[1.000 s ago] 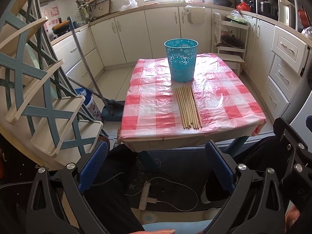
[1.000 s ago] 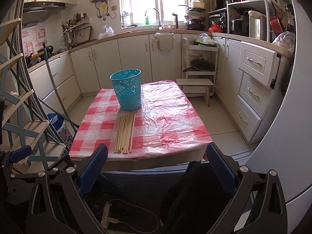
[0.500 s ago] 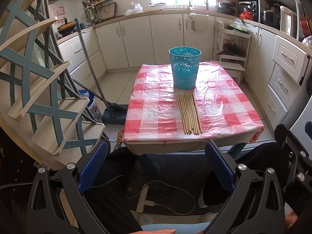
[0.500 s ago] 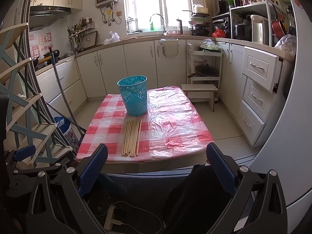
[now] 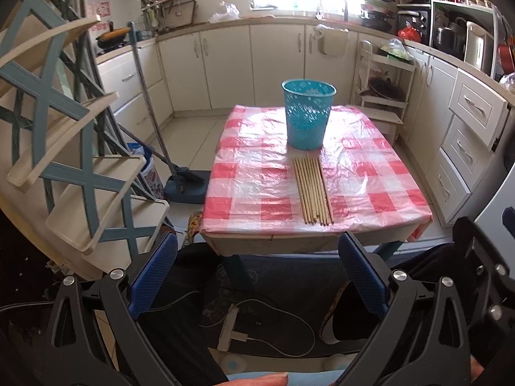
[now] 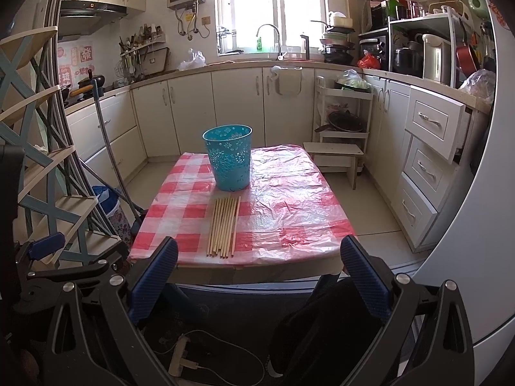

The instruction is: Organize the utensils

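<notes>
Several wooden chopsticks (image 5: 312,190) (image 6: 224,226) lie side by side near the front edge of a small table covered in a red-and-white checked cloth (image 5: 251,173) (image 6: 289,199). Just behind them stands an upright teal perforated bin (image 5: 307,114) (image 6: 229,157). My left gripper (image 5: 257,259) is open, held in the air short of the table's front edge, nothing between its blue pads. My right gripper (image 6: 259,262) is open too, at the table's near edge, right of the chopsticks.
A beige and blue folding rack (image 5: 64,148) stands close on the left, with a mop (image 5: 151,112) beside it. White cabinets and drawers (image 6: 425,148) line the back and right. A wooden step stool (image 6: 334,157) sits behind the table. Cables (image 5: 257,325) lie on the floor below.
Both views have tilted upward and drawn back slightly; table, bin and chopsticks now sit lower in frame. Both grippers stayed open and the objects have not moved.
</notes>
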